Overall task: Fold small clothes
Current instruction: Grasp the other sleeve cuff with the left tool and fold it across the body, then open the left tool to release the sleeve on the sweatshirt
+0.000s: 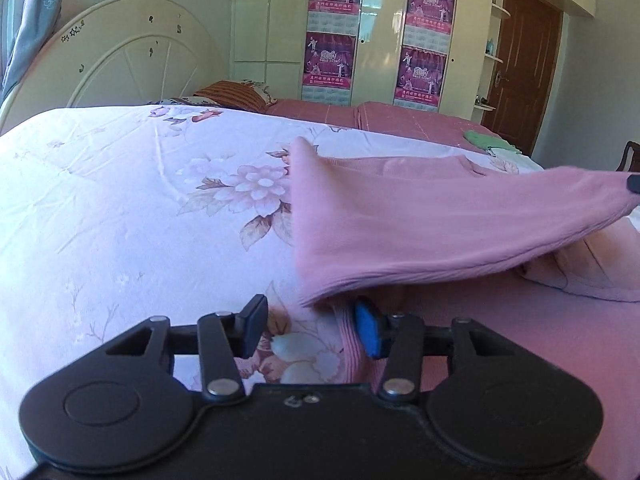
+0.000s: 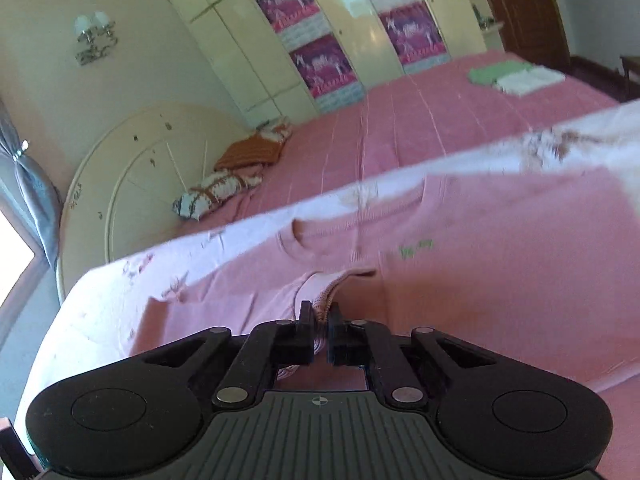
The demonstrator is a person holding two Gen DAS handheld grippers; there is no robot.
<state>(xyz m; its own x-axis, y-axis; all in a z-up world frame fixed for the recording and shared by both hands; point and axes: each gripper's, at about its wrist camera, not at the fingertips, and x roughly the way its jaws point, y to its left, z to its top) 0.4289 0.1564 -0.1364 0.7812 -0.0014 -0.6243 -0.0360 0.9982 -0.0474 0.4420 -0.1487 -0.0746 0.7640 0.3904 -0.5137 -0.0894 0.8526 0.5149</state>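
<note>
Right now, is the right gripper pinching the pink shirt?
Yes, the right gripper has its jaws shut on a bunched fold of the pink shirt.

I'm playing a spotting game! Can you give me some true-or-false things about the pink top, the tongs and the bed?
1. The right tongs pinch the pink top. True.
2. The left tongs are squeezed tight on the top. False: they are open, fabric between them.
3. The top lies on a flowered quilt. True.
4. A folded blue garment lies far down the bed. False: the folded garment is green.
</note>
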